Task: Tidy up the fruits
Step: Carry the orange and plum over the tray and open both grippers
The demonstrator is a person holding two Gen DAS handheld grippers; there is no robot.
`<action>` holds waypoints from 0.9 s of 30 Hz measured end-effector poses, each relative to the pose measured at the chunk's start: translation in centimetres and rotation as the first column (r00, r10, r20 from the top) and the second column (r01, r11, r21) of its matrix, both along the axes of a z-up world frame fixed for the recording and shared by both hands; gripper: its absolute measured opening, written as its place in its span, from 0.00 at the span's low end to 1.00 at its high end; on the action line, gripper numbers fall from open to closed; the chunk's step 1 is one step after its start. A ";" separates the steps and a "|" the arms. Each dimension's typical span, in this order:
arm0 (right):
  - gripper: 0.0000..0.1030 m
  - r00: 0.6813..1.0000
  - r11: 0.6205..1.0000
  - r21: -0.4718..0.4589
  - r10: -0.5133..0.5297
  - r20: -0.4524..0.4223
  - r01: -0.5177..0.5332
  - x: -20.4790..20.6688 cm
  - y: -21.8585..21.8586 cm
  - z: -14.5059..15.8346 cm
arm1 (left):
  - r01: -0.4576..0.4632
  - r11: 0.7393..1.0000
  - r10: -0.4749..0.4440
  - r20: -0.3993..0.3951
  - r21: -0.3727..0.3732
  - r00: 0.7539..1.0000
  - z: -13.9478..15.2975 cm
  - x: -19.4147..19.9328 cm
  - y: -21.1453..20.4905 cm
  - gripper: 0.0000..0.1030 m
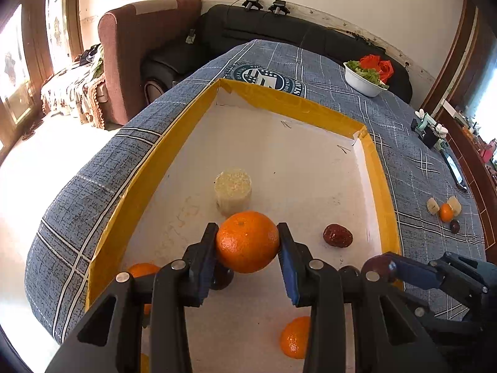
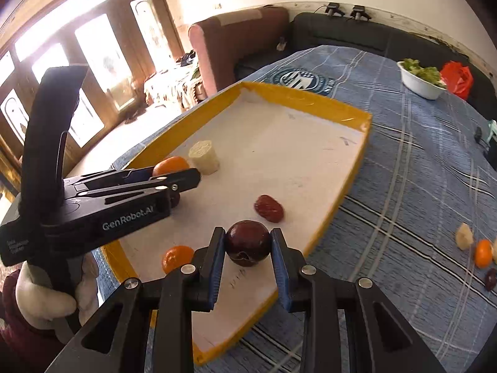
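Holding one fruit apiece, both grippers hang over the yellow-rimmed tray [image 1: 377, 183], which looks like the sorting spot for the fruits.

Left gripper [image 1: 247, 244]: jaws nearly closed, pads clamped on either side of an orange [image 1: 247, 241], carried above the tray floor near its middle. Right gripper [image 2: 247, 245]: jaws about as closed as they get, pinching a dark plum [image 2: 247, 242] over the tray's near edge. Both grip across the widest part, prob. so the round fruit can't roll out.

Already in the tray: a pale cylinder chunk [image 1: 233, 194], a red date [image 1: 337, 235], and two more oranges [image 1: 295, 337] twd the near side. Judging by that, approx. halfway done; a small cluster of fruit [image 1: 444, 210] sits on the blue cloth well outside the tray's right rim, not yet sorted.

Views differ: left wrist cam shows another dark fruit [image 1: 221, 276] right under the held orange, mostly hidden in the right cam behind the left gripper body. Right wrist cam shows the gloved hand [image 2: 46, 295] on the left gripper's handle, unseen in the left cam, and a bowl of greens [image 2: 421, 80] at the tray's far right.
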State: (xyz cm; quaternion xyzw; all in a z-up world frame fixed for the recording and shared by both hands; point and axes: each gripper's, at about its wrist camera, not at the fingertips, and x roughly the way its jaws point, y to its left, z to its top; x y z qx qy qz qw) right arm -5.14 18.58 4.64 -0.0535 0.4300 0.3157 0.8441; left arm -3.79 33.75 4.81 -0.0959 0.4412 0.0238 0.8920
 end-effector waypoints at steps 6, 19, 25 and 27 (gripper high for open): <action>0.32 1.000 0.999 -0.033 0.024 0.000 -0.024 0.5 2.1 -1.3 | -0.007 0.999 0.007 0.002 -0.034 1.000 0.1 0.7 0.4 0.36; 0.39 1.000 1.000 0.022 0.007 0.028 -0.007 0.3 0.4 0.1 | -0.107 0.984 0.114 0.038 -0.143 0.993 3.2 -1.9 2.1 0.76; 0.49 0.995 0.996 0.054 -0.076 0.060 0.073 -0.3 -4.2 1.7 | -0.094 0.971 0.106 0.043 -0.219 0.993 4.0 -4.8 1.2 0.79; 0.49 0.991 0.992 0.063 -0.113 0.070 0.108 -0.5 -6.3 2.1 | -0.076 0.971 0.088 0.041 -0.226 0.995 4.1 -5.4 0.5 0.80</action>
